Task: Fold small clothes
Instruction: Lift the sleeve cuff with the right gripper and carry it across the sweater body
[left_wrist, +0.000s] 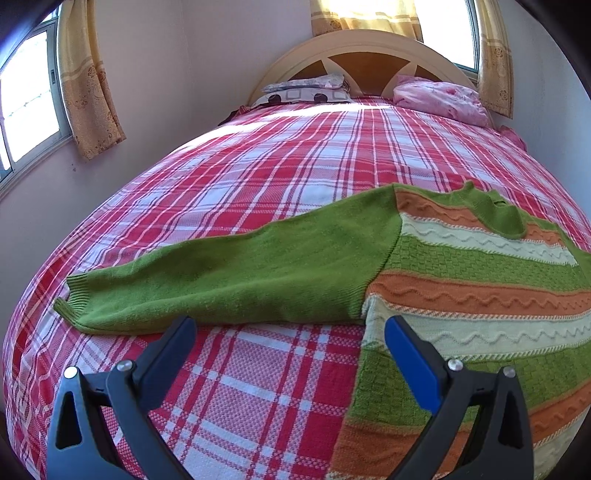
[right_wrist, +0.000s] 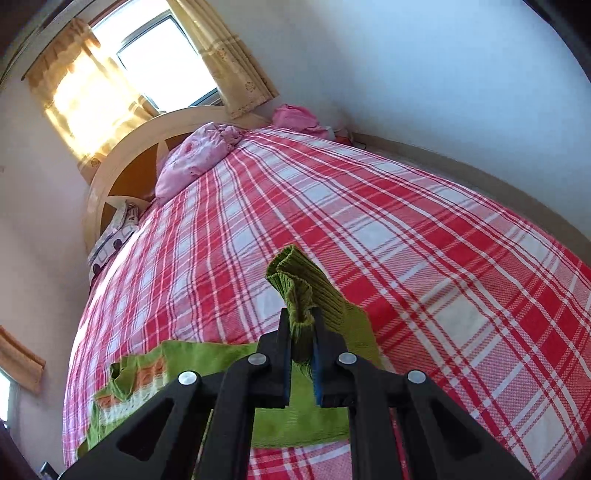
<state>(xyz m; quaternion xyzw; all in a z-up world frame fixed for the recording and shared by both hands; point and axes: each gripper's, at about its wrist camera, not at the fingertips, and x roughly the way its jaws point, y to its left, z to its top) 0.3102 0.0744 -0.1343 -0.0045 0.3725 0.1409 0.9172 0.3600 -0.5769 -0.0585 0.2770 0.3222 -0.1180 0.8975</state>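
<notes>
A small knit sweater (left_wrist: 461, 266) with green, orange and cream stripes lies flat on the plaid bed. Its left green sleeve (left_wrist: 229, 273) stretches out to the left. My left gripper (left_wrist: 290, 328) stands open just above the bed, in front of the sleeve and the sweater's side edge, with nothing between its fingers. In the right wrist view my right gripper (right_wrist: 301, 314) is shut on the ribbed cuff (right_wrist: 295, 280) of the other green sleeve and holds it lifted off the bed. The sweater's body (right_wrist: 147, 373) trails below at the lower left.
The bed wears a red and white plaid sheet (left_wrist: 258, 177). Pillows (left_wrist: 306, 90) and a pink bundle (left_wrist: 439, 98) lie by the headboard (left_wrist: 362, 48). Walls and curtained windows close in on the left and behind.
</notes>
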